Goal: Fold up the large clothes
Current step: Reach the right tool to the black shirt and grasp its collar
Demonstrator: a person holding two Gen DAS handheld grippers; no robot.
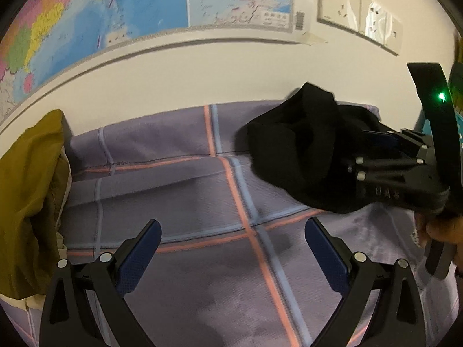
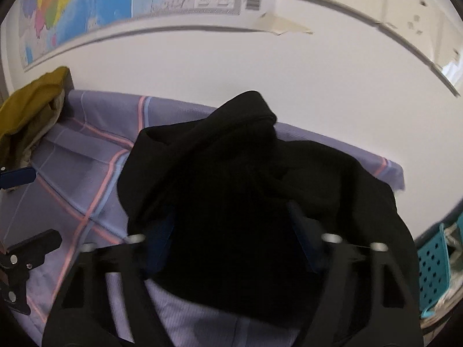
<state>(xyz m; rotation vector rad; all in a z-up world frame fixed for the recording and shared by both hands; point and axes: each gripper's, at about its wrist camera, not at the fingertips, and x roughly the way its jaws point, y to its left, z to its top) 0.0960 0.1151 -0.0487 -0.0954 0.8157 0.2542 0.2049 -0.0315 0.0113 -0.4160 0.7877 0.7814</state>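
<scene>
Between right tool (image 2: pixel 231 231) pads: black garment (image 2: pixel 231 173), bunched on bedsheet (image 2: pixel 95 179).

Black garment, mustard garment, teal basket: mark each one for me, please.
Black garment (image 2: pixel 231 173), right wrist view, on the middle of the crumpled heap.
Mustard garment (image 1: pixel 29 196), left wrist view, on its broad front fold.
Teal basket (image 2: pixel 432 271), right wrist view, on its perforated side wall.

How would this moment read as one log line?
left tool: open, empty | right tool: around black garment, grip unclear | surface: checked sheet
</scene>
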